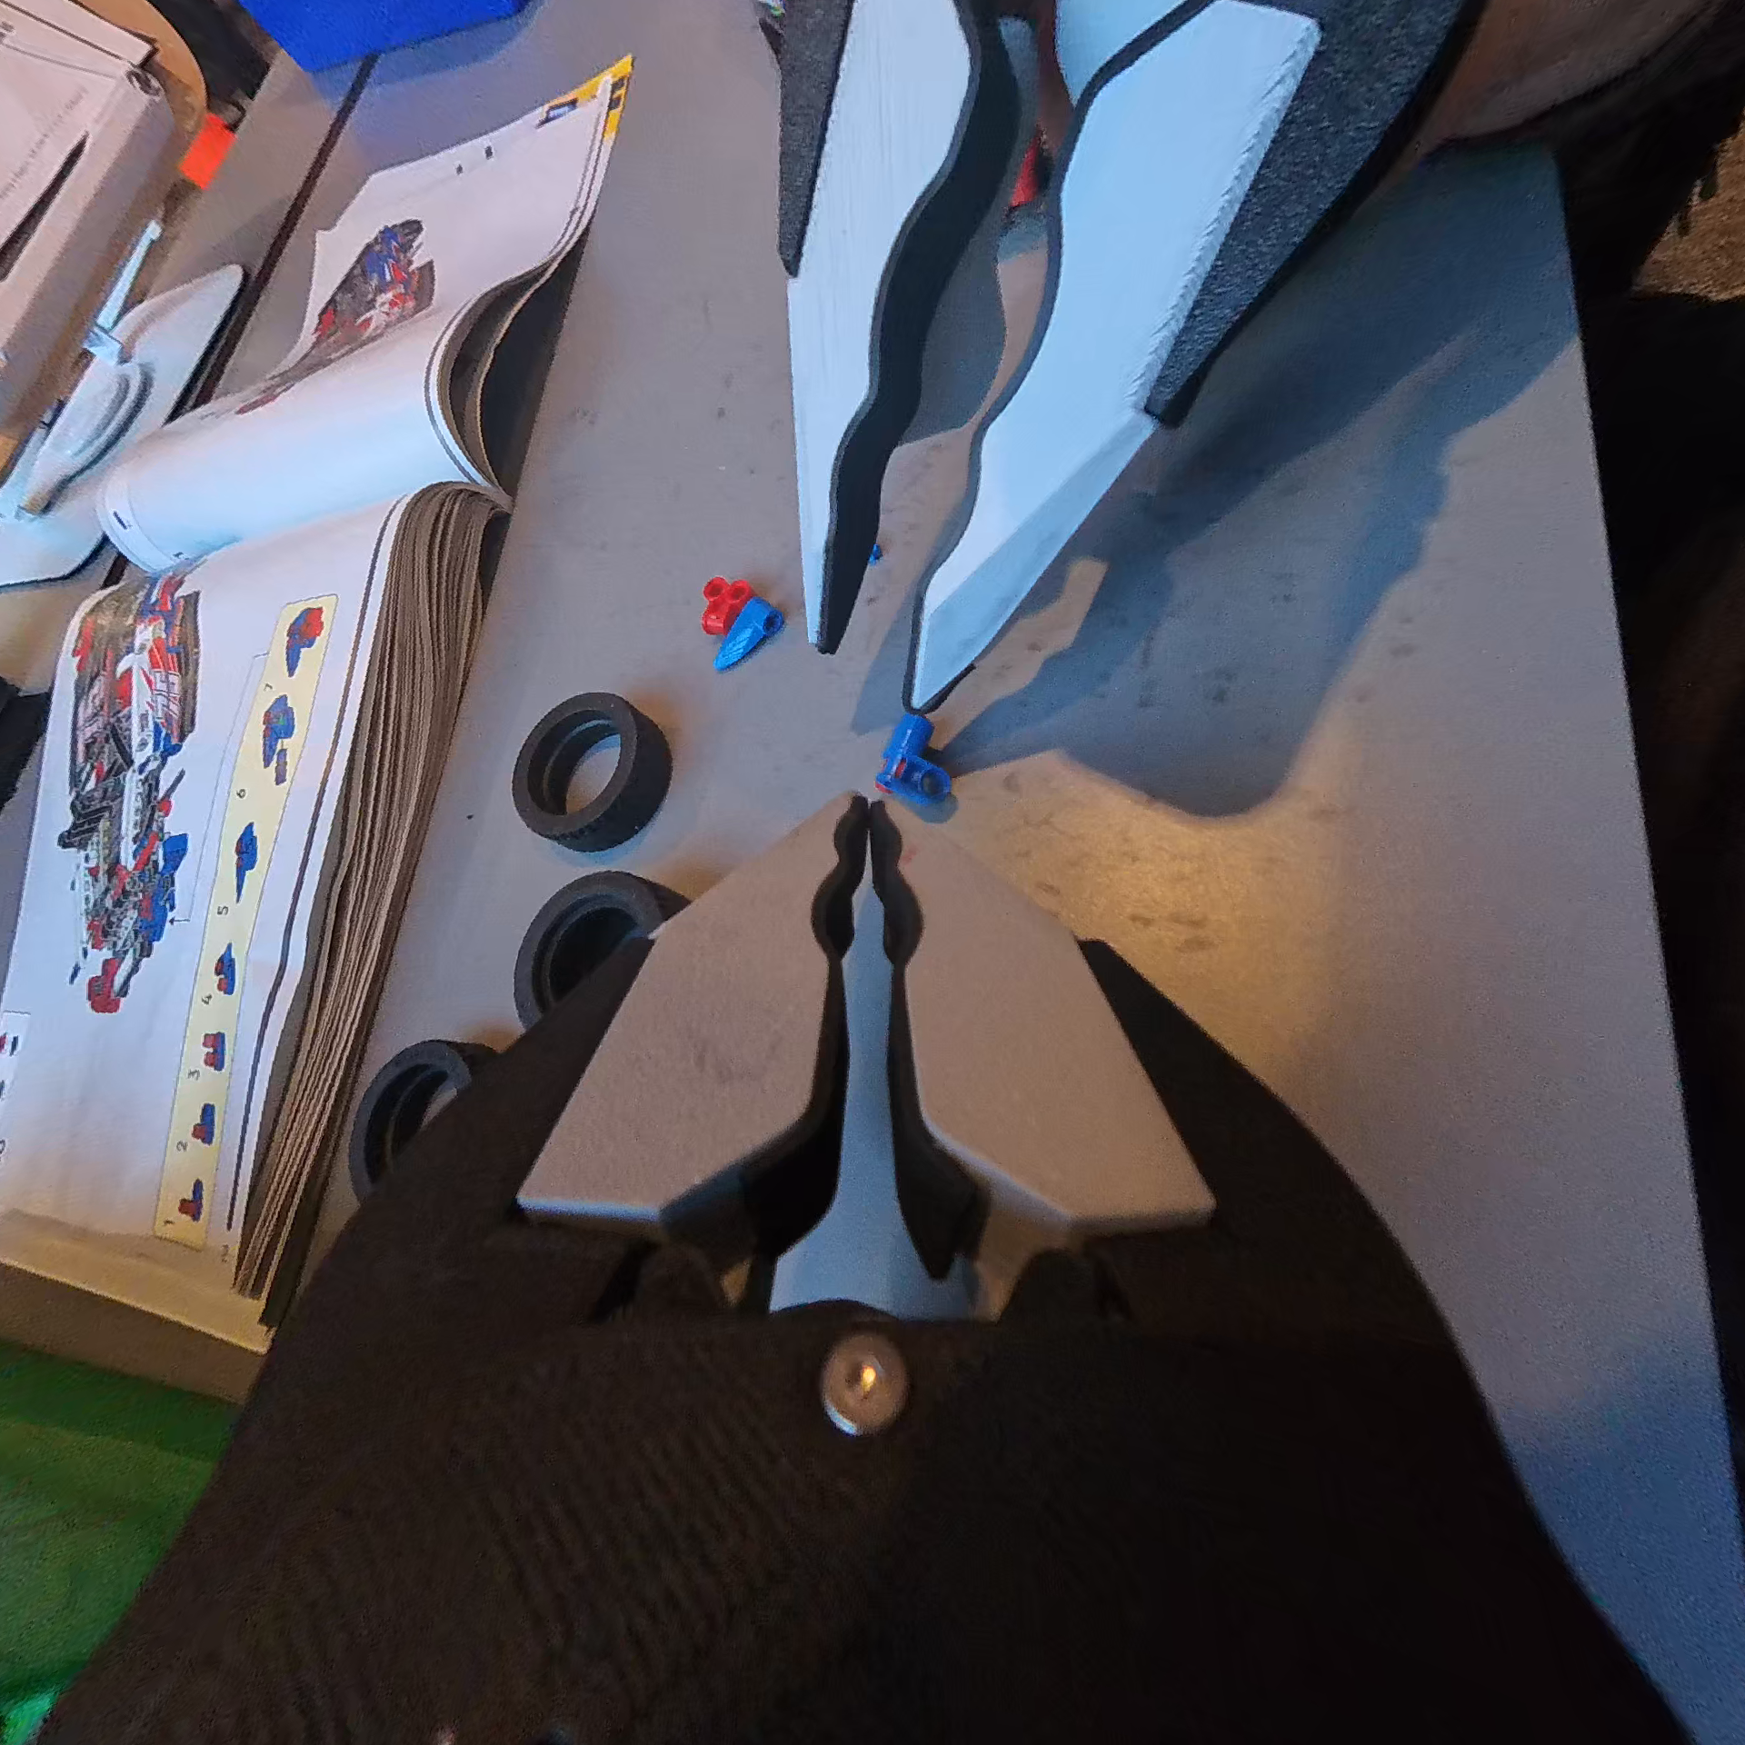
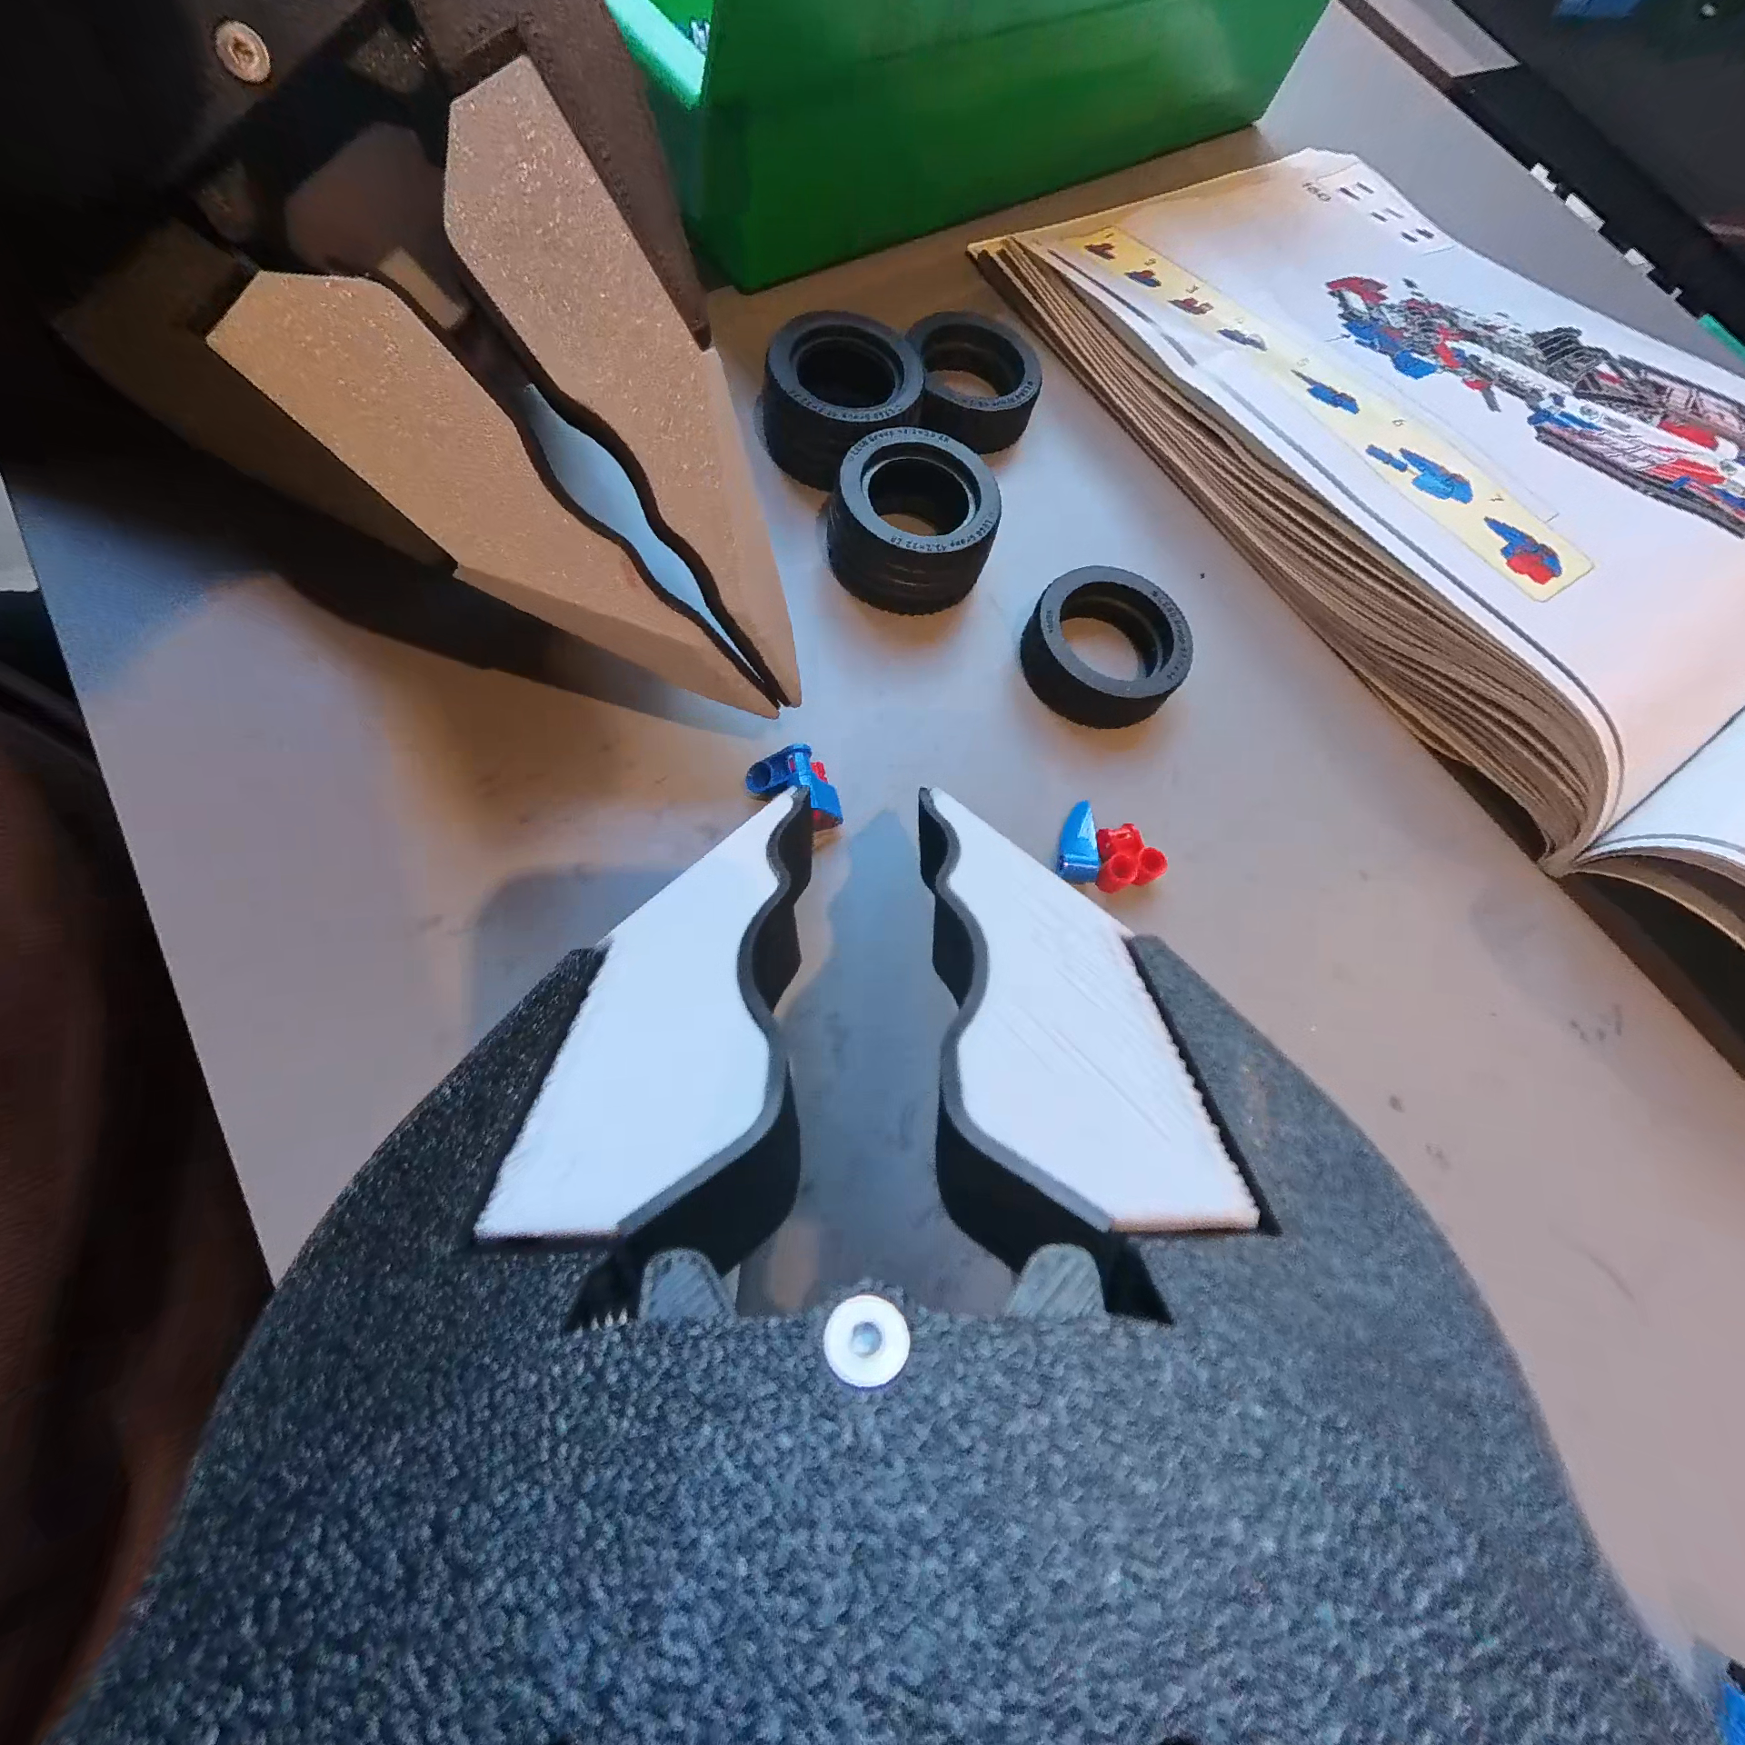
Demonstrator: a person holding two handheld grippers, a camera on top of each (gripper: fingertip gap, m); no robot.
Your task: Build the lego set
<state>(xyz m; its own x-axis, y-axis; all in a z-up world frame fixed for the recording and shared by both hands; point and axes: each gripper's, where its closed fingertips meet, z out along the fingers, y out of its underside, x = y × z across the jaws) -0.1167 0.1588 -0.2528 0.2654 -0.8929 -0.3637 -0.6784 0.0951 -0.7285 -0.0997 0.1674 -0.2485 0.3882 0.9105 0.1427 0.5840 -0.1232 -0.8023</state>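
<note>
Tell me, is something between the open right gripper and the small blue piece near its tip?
Nothing visible. The blue piece lies on the table beside the right gripper, by its left fingertip, outside the gap.

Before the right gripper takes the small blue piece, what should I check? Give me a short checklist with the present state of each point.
1. Right gripper open: ok.
2. Left gripper shut and holding nothing: ok.
3. Small blue piece between the right fingers: not ok; it lies at one fingertip, outside the gap.
4. Piece free on the grey table: ok.
5. Red and blue piece pair out of the way: ok, beside the other finger.
6. Black tyres away from the grasp: ok.
</note>
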